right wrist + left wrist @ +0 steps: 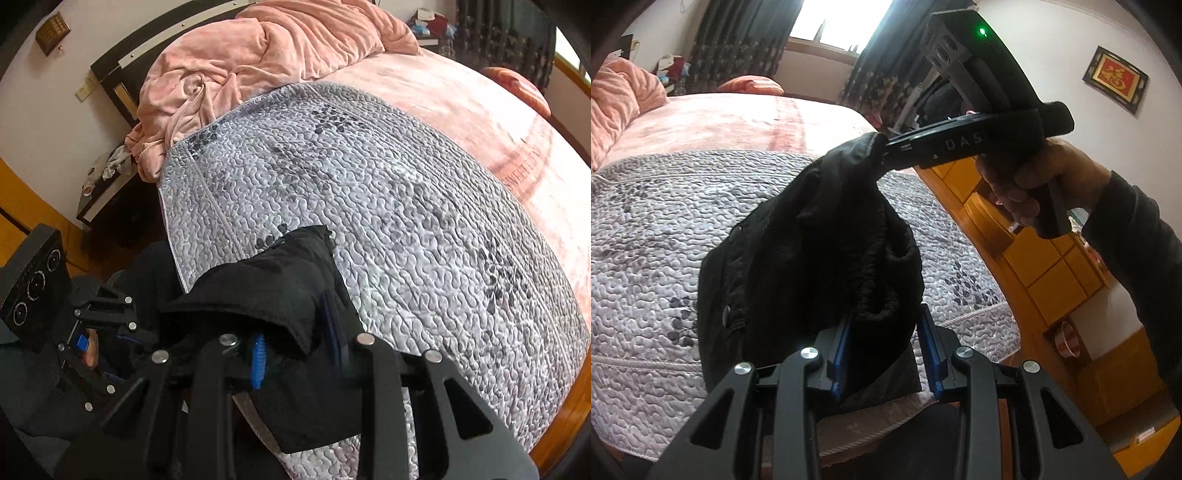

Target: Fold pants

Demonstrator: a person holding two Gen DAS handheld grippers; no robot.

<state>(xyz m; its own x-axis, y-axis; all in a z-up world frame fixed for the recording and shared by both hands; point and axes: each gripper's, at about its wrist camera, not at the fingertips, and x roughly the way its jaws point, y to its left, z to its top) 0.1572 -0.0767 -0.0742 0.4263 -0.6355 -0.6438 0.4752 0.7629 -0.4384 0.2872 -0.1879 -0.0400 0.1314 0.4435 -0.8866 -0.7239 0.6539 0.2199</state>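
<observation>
Black pants (820, 236) hang bunched in the air above the grey quilted bedspread (646, 229). My left gripper (886, 328) has its blue-padded fingers (840, 354) apart, with pants fabric lying between them; the grip looks loose. My right gripper (882, 146) shows in the left wrist view, pinching the top of the pants and holding them up. In the right wrist view the pants (280, 291) drape over my right gripper (299, 343), whose blue pads (258, 356) close on the cloth. My left gripper (88, 339) shows at the lower left there.
The bed carries a pink sheet (461, 103) and a crumpled pink duvet (240, 66) by the headboard. A nightstand (103, 188) stands left of the bed. Orange wooden floor (1052, 273) and a bowl (1069, 338) lie right of the bed. Curtained window (827, 22) behind.
</observation>
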